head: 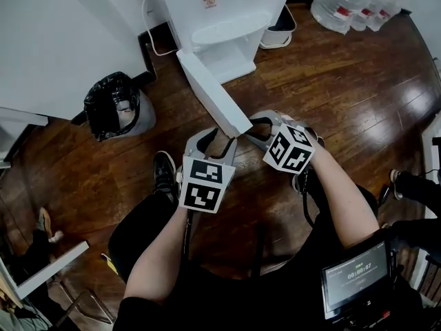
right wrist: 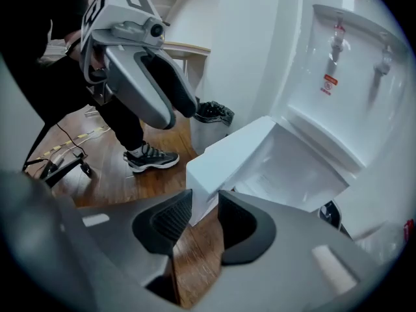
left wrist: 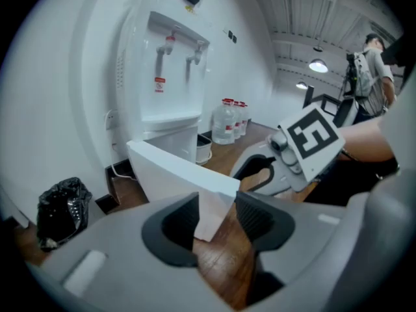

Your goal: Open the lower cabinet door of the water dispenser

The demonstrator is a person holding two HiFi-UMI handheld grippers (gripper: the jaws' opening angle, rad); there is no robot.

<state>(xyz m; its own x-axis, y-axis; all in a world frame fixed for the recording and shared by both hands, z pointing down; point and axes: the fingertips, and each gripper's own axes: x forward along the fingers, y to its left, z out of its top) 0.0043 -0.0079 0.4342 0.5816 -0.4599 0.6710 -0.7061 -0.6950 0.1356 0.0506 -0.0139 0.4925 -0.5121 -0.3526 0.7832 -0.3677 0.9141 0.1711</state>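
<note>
The lower cabinet door (head: 210, 88) of the water dispenser (head: 231, 26) is found swung wide open over the wooden floor (head: 331, 81), with its free edge presented towards both grippers. The jaws of the left gripper (left wrist: 218, 208) are held apart; the door's free edge is seen between them, and no firm pad contact is observed. The jaws of the right gripper (right wrist: 205, 204) are narrowly parted and nothing is grasped, the door's corner being noted just beyond the tips.

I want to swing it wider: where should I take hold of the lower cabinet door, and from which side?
Take the cabinet door by its free end, the edge farthest from the water dispenser. It stands swung out as a flat slab, no handle visible, so come end-on from the room side and put the jaws across its thickness.
</note>
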